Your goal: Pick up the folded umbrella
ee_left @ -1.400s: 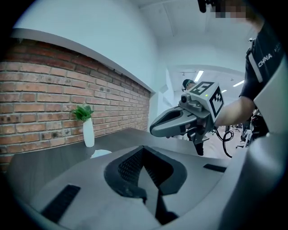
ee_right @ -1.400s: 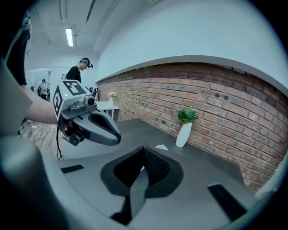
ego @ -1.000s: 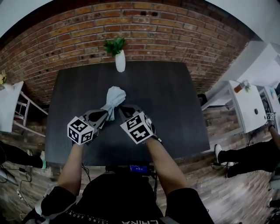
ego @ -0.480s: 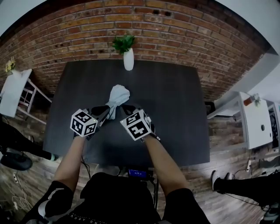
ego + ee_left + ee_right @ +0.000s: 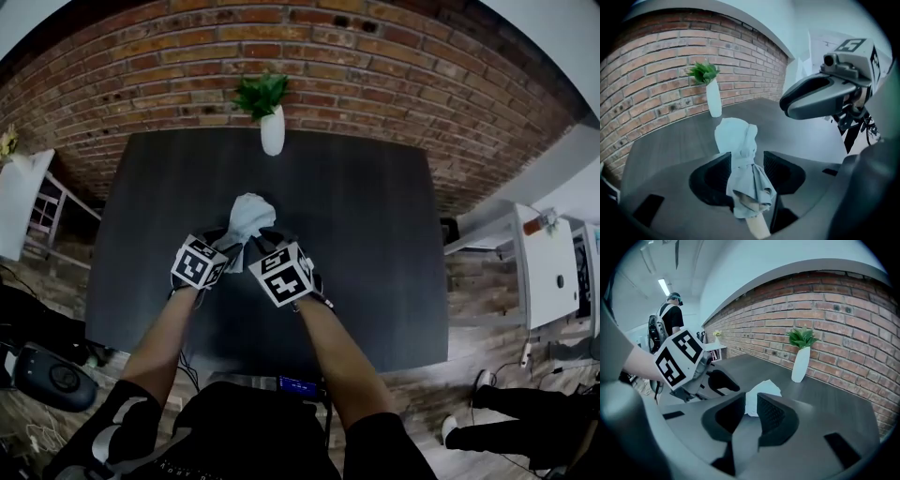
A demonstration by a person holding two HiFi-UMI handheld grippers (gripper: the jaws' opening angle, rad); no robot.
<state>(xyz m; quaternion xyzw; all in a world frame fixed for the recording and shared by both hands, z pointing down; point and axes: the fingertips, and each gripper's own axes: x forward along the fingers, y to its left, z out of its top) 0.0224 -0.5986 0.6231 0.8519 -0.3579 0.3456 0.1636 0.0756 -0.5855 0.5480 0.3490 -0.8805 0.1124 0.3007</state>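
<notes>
Head view: a pale grey-blue folded umbrella (image 5: 247, 217) lies mid-worktop (image 5: 375, 234), its bunched end toward 12 o'clock.

Left gripper view: the left claw (image 5: 747, 159) has just been opening and stands half-wide around the umbrella's strapped waist. The tan handle is at 6 o'clock.

Right gripper view: the right claw (image 5: 751, 401) is narrow and empty, with the umbrella just beyond at 12.

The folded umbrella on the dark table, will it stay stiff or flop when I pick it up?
The folded umbrella probably lifts as one piece, since a strap cinches its middle. The loose cloth flaring past the strap will likely sag and squash under grip. Its pale, bare handle may slip.
</notes>
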